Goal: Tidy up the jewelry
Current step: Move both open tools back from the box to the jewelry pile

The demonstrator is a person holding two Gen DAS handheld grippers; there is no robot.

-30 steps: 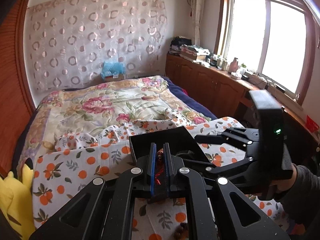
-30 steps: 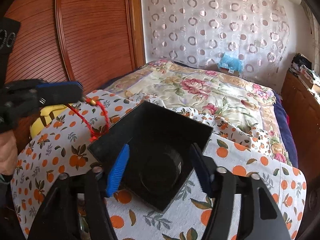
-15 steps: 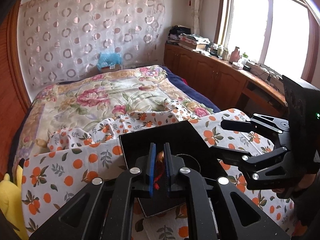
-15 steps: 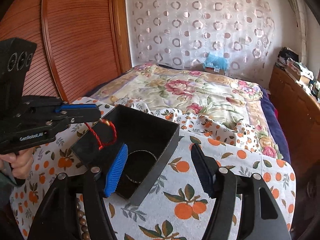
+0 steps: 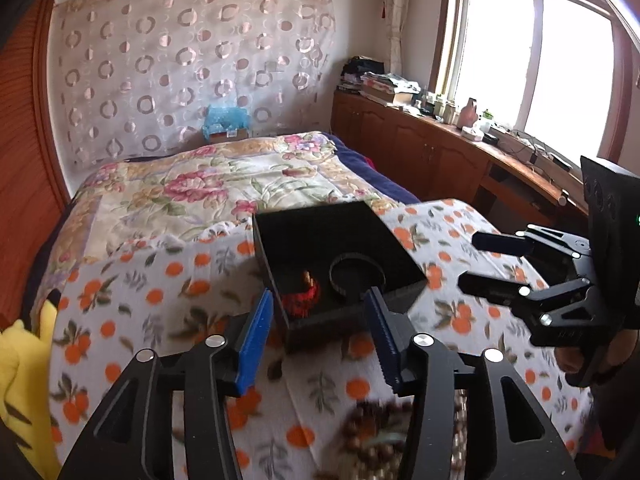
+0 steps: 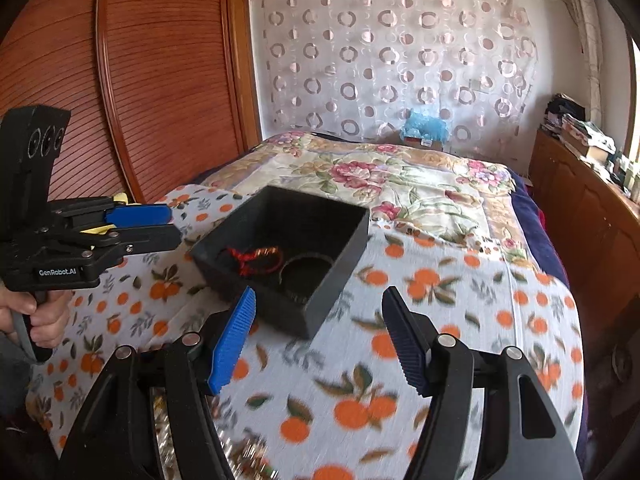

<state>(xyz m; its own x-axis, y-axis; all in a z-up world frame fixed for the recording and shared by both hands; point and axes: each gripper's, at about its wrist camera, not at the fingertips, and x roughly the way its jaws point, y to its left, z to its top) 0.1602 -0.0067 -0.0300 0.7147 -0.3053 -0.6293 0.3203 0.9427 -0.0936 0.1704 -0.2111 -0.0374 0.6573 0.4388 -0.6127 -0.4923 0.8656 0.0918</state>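
Here, my black box (image 6: 340, 240) holds a red cord bracelet (image 6: 250, 258) and dark ring (image 6: 306, 270); left gripper (image 5: 320, 336) opening, empty; right gripper (image 6: 320, 336) wide, empty.

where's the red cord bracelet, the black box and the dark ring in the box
red cord bracelet (image 6: 256, 260), right wrist view, on its red knotted strands
black box (image 6: 344, 256), right wrist view, on its right outer wall
dark ring (image 5: 356, 274), left wrist view, on its curved band
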